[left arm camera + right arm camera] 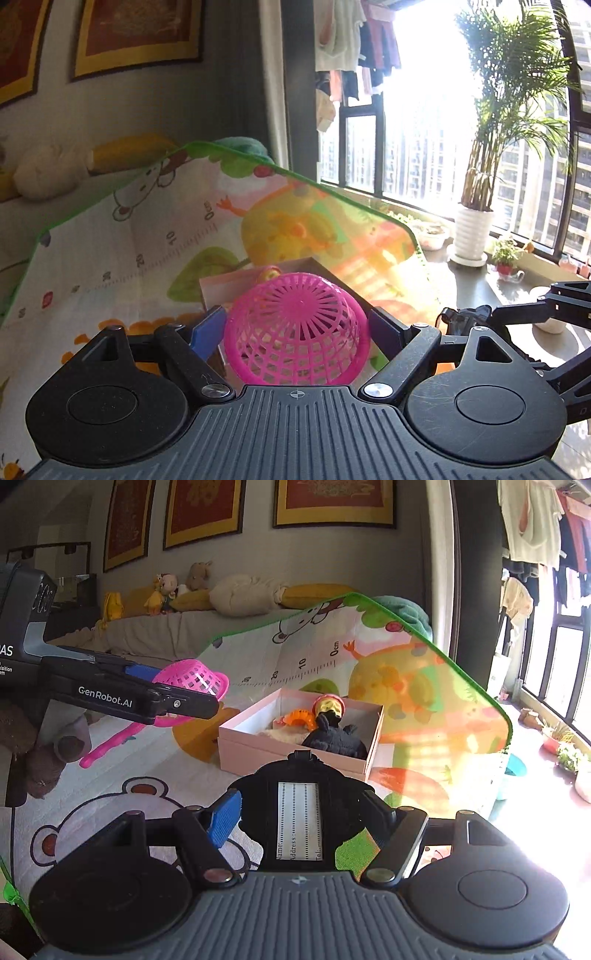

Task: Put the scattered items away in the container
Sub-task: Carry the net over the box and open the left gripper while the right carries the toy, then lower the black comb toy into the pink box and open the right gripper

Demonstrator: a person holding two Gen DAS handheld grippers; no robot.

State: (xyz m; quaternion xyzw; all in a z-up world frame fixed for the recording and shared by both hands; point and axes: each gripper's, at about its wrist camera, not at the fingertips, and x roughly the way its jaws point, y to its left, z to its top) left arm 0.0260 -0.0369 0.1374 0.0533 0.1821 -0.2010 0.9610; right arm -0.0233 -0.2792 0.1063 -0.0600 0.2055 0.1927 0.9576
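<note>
My left gripper (297, 325) is shut on a pink plastic sieve (297, 325), bowl side up, held in the air left of the box; it also shows in the right wrist view (192, 681) with its pink handle hanging down. My right gripper (301, 819) is shut on a black luggage tag with a white address card (299, 819), held just in front of the pink cardboard box (258, 747). The box stands open on the play mat and holds a black plush toy (334, 738), an orange toy (301, 716) and a yellow-red toy (328, 705).
A colourful play mat (424, 686) covers the floor. A sofa with plush toys (192, 590) runs along the back wall. A brown plush (55, 753) lies at the left. A potted palm (476, 221) and small pots stand by the windows.
</note>
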